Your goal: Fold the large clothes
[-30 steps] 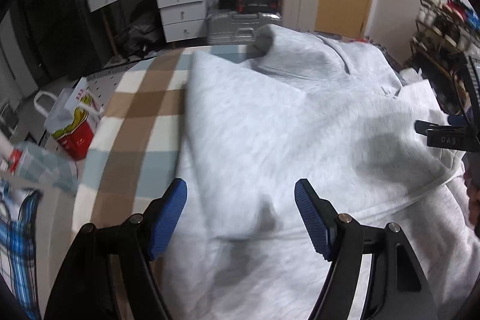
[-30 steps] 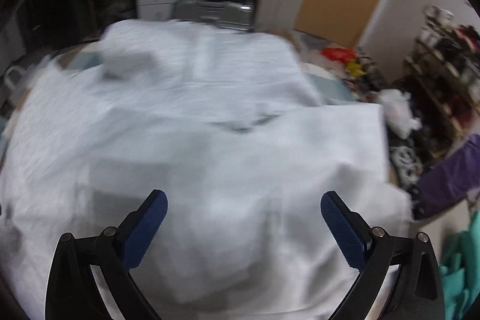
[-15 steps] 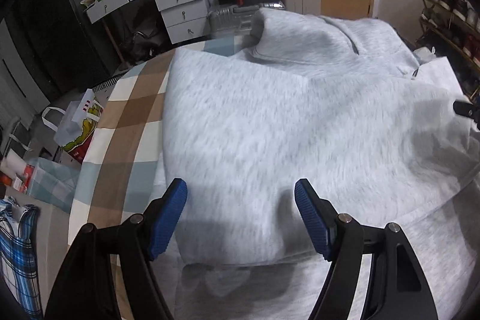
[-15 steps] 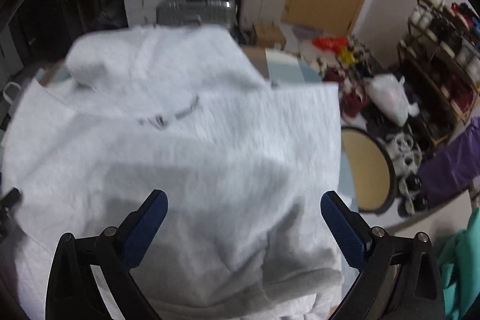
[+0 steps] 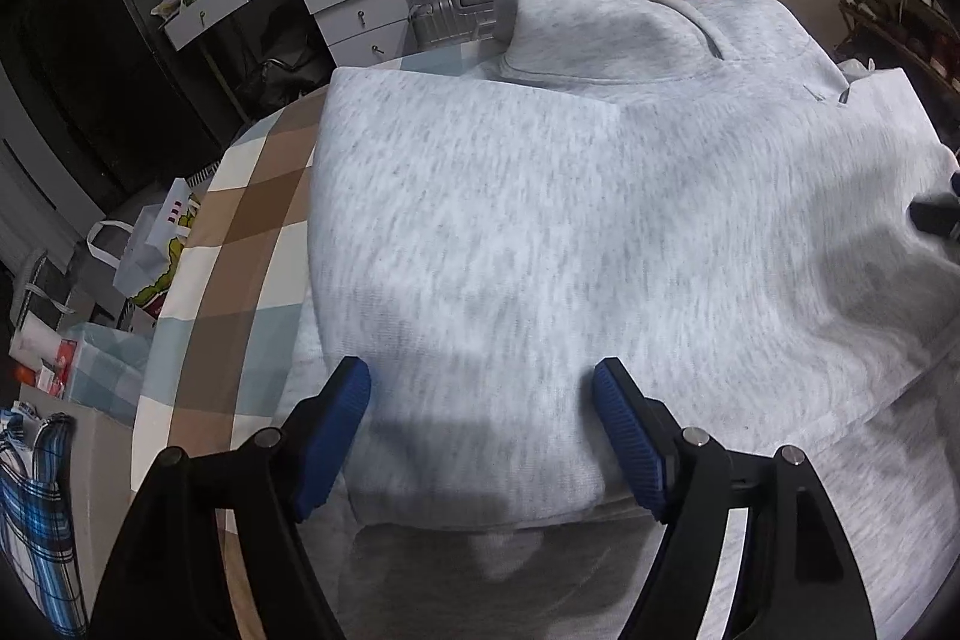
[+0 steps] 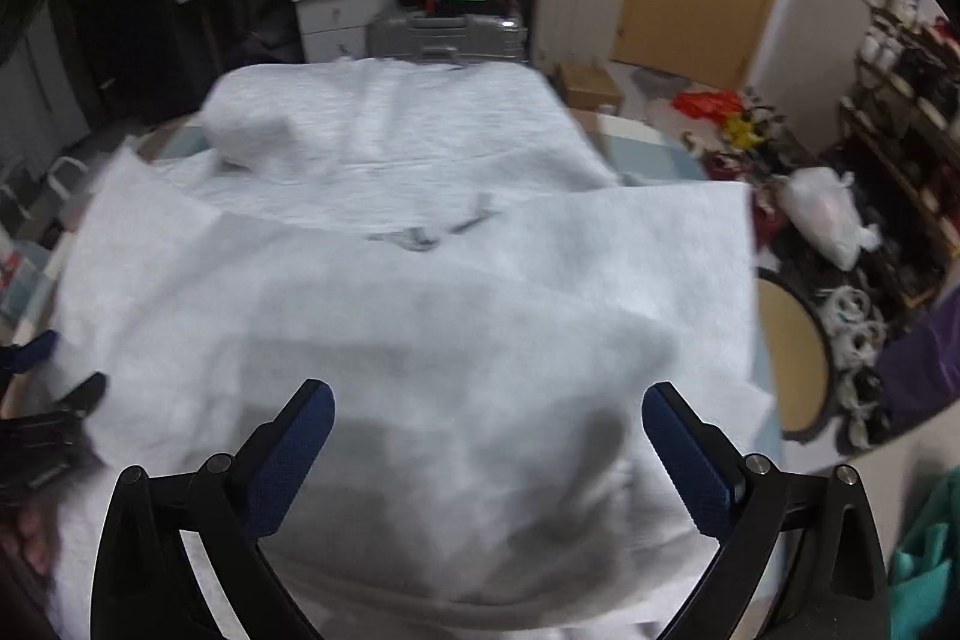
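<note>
The grey sweatshirt lies spread over the checked table, its collar at the far end and a folded layer already lying across its body, the near folded edge running just ahead of the left hand-held gripper. That gripper hangs over the near left part of the garment with its jaws apart, having just widened a little, and nothing is pinched between its blue pads. The right hand-held gripper is also spread wide above the cloth, empty, on the right side where the square flap ends close to the table's edge. The step in hand looks like picking the next pair of grip points for another fold. To do it well, each gripper should come down on the near hem at matching points on either side, take every layer and not only the top one, and close firmly before lifting. Then lift both sides together and level, carry the hem toward the collar, and lay it down so the edges line up; thick fleece like this will likely slip or bunch if pulled unevenly
</note>
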Available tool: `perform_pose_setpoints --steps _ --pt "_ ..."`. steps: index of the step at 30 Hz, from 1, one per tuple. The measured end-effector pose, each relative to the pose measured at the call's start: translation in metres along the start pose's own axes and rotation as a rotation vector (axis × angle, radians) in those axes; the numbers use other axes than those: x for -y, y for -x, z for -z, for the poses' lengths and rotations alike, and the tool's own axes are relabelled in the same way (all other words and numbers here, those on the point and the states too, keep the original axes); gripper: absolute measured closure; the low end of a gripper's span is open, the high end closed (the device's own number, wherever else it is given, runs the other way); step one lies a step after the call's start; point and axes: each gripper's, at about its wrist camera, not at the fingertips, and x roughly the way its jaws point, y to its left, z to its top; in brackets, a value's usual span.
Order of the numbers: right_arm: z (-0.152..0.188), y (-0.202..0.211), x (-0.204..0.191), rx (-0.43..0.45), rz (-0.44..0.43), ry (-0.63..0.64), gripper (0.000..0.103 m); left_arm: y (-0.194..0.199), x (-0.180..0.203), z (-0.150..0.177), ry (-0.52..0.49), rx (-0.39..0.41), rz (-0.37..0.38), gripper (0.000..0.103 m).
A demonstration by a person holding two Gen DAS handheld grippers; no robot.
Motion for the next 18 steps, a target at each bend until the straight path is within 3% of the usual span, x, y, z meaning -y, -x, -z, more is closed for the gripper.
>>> perform_pose_setpoints --steps 3,5,9,12,18 --pt "0.016 -0.032 -0.015 -0.131 0.046 0.097 0.0 -0.001 -0.002 0.001 0.006 -0.001 0.007 0.028" --pt "0.024 -0.028 -0.01 -0.083 0.029 0.095 0.0 -0.002 -0.008 0.0 0.052 -0.027 0.036 0.023" --pt "0.022 -0.02 -0.011 -0.131 0.018 0.112 0.0 -0.002 -0.008 0.001 0.06 -0.026 0.053 0.023" --pt "0.002 0.004 -0.011 -0.059 0.032 0.135 0.0 0.007 -0.007 0.004 0.047 -0.016 0.057 0.023" --pt "-0.08 0.031 0.004 0.114 0.049 0.037 0.0 0.03 -0.02 0.002 0.096 0.019 0.132 0.023"
